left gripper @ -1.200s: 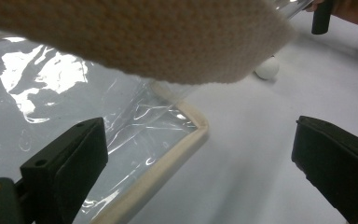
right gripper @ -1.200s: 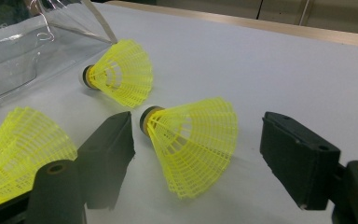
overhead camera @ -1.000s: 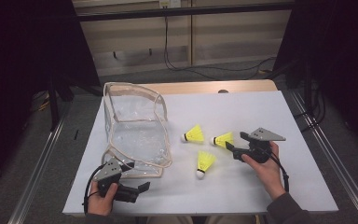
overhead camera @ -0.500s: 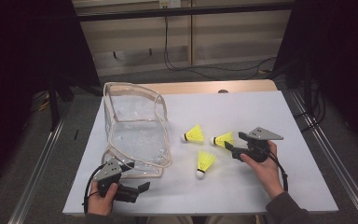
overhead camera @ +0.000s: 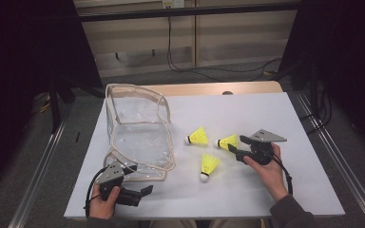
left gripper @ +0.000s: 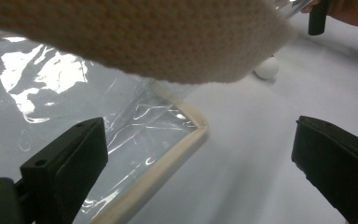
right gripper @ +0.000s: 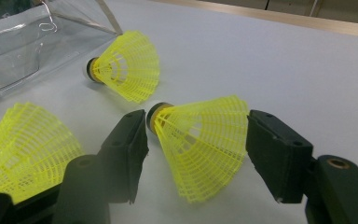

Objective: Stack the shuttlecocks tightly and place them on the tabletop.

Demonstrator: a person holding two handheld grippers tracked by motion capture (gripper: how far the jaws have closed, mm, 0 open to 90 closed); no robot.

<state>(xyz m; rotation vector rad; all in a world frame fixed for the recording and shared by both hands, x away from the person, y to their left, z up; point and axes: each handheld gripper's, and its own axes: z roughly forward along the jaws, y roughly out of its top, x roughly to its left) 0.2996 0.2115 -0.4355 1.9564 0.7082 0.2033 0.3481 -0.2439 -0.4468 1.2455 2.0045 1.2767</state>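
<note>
Near the front edge of the table (overhead camera: 313, 199), the left gripper (left gripper: 200, 158) waits, jaws wide apart beside the clear bag (overhead camera: 140, 137). Farther in, toward the right edge, the right gripper (right gripper: 196, 140) has just been closing, jaws straddling a yellow shuttlecock (right gripper: 203, 142), not yet clamping. This looks like the grasp: pinch gently, then lift.

lab-like test bay: metal frame rails (overhead camera: 335, 156), loose cables (overhead camera: 180, 61), dark surround.

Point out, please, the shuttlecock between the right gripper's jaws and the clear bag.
shuttlecock (right gripper: 203, 149), right gripper view, on its yellow skirt.
clear bag (overhead camera: 140, 137), high view, on its transparent side.
</note>
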